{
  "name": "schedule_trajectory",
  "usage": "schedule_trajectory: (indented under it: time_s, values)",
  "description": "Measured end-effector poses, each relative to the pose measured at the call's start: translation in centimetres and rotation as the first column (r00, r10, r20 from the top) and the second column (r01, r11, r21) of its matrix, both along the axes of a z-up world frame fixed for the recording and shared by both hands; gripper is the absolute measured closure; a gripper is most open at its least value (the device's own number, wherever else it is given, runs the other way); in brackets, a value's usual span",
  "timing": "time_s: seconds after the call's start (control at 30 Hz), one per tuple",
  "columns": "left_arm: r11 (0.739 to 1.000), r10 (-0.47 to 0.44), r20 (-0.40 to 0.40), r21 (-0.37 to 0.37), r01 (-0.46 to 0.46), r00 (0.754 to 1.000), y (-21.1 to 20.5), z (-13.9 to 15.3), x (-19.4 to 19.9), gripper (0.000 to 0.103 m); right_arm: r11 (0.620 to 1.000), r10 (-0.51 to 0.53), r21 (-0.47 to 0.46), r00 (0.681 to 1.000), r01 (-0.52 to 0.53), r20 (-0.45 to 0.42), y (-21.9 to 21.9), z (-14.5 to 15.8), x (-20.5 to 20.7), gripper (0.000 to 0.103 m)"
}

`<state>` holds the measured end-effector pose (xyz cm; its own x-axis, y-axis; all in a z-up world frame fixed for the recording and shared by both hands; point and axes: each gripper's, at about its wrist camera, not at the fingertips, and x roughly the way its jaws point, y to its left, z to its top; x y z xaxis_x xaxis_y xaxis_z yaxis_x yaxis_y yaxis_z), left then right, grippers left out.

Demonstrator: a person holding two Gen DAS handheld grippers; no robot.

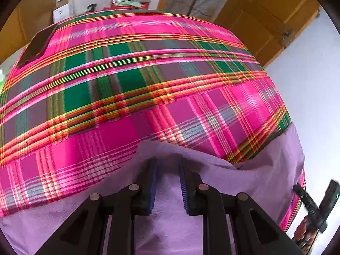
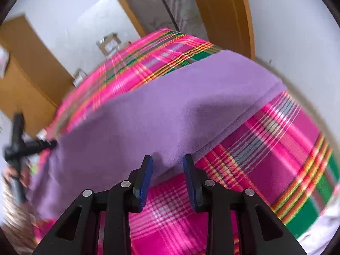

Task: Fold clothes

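Left wrist: dark phone (image 1: 37, 45) on plaid cloth (image 1: 148, 74), boxes (image 1: 63, 8) behind

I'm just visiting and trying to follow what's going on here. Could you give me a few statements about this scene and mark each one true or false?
1. The garment being folded is plain purple. True.
2. It lies on a bare wooden tabletop. False: it lies on a pink, green and orange plaid cloth.
3. The left gripper has purple fabric between its fingers. True.
4. The right gripper is at the garment's edge. True.
5. The pads on the fingers are red. False: they are blue.
6. The far wall has no doors. False: wooden doors stand behind.
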<state>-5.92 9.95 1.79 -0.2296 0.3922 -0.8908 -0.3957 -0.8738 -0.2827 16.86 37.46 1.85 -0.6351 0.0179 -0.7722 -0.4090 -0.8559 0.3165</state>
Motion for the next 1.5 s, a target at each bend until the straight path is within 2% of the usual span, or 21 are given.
schedule_trajectory:
  time_s: [0.03,0.13,0.2,0.27,0.4,0.47,0.53,0.7,0.77,0.87,0.9,0.97,1.07,1.23,1.33,1.37,1.43,1.5]
  values:
    - [1.000,0.010,-0.011,-0.001,-0.010,1.000,-0.1,0.3,0.0,0.082,0.999,-0.007,0.045,1.000,0.007,0.013,-0.4,0.3,0.0,0.071]
    - [1.000,-0.014,-0.073,0.012,0.015,0.997,0.5,1.6,0.4,0.082,0.989,0.002,0.145,0.999,0.004,-0.044,-1.5,1.5,0.2,0.071]
    - [0.998,-0.047,-0.094,0.025,0.050,0.994,1.5,2.3,0.6,0.082,0.987,0.072,0.147,0.994,-0.059,-0.087,-2.4,2.0,-0.5,0.071]
    - [0.995,-0.091,-0.099,0.030,0.095,0.991,3.0,2.6,0.5,0.082,0.988,0.119,0.111,0.987,-0.107,-0.110,-2.9,2.2,-1.5,0.071]
    - [0.979,-0.204,-0.102,-0.028,0.203,0.974,6.7,1.9,0.7,0.082,0.984,0.178,0.038,0.978,-0.175,-0.110,-3.5,1.2,-3.1,0.071]
    - [0.954,-0.299,-0.080,-0.055,0.296,0.951,8.1,1.2,1.4,0.082,0.980,0.201,0.016,0.976,-0.201,-0.087,-3.7,0.5,-3.4,0.071]
    - [0.914,-0.401,-0.064,-0.089,0.396,0.914,9.2,0.4,2.8,0.082,0.981,0.195,-0.006,0.978,-0.196,-0.075,-3.5,-0.2,-2.9,0.072]
    - [0.837,-0.542,-0.163,-0.201,0.510,0.825,10.1,0.5,6.2,0.082,0.979,0.199,-0.033,0.976,-0.203,-0.094,-2.8,-0.5,-2.2,0.072]
    - [0.835,-0.548,-0.168,-0.175,0.522,0.820,10.1,0.6,6.1,0.082,0.978,0.199,-0.041,0.975,-0.204,-0.098,-2.7,-0.5,-2.2,0.072]
    - [0.823,-0.568,-0.174,-0.094,0.560,0.805,9.8,1.1,6.3,0.082,0.977,0.200,-0.052,0.974,-0.206,-0.104,-2.5,-0.6,-2.2,0.072]
    - [0.814,-0.579,-0.178,-0.075,0.576,0.796,9.9,1.2,6.5,0.082,0.977,0.198,-0.058,0.974,-0.205,-0.108,-2.5,-0.6,-2.1,0.072]
    - [0.793,-0.608,-0.183,-0.085,0.603,0.773,10.3,1.1,6.9,0.082,0.977,0.199,-0.055,0.974,-0.206,-0.111,-2.5,-0.6,-2.3,0.072]
    - [0.788,-0.616,-0.166,-0.103,0.607,0.770,11.0,0.5,6.7,0.082,0.977,0.199,-0.056,0.974,-0.206,-0.111,-2.5,-0.6,-2.4,0.072]
    - [0.787,-0.617,-0.130,-0.087,0.611,0.776,11.5,-0.4,6.0,0.082,0.977,0.195,-0.068,0.974,-0.204,-0.119,-2.3,-0.7,-2.3,0.072]
    - [0.777,-0.629,-0.118,-0.096,0.622,0.768,12.2,-0.8,6.0,0.090,0.977,0.194,-0.069,0.974,-0.203,-0.119,-2.3,-0.7,-2.2,0.072]
    - [0.772,-0.635,-0.122,-0.099,0.628,0.763,12.4,-0.7,6.1,0.100,0.977,0.194,-0.070,0.974,-0.203,-0.120,-2.3,-0.7,-2.2,0.072]
    - [0.762,-0.647,-0.130,-0.124,0.635,0.751,12.4,-0.6,6.6,0.102,0.976,0.192,-0.077,0.973,-0.203,-0.125,-2.2,-0.7,-2.2,0.072]
    - [0.771,-0.637,-0.152,-0.139,0.622,0.755,12.3,-0.1,6.5,0.102,0.976,0.189,-0.084,0.973,-0.201,-0.129,-2.2,-0.7,-2.2,0.072]
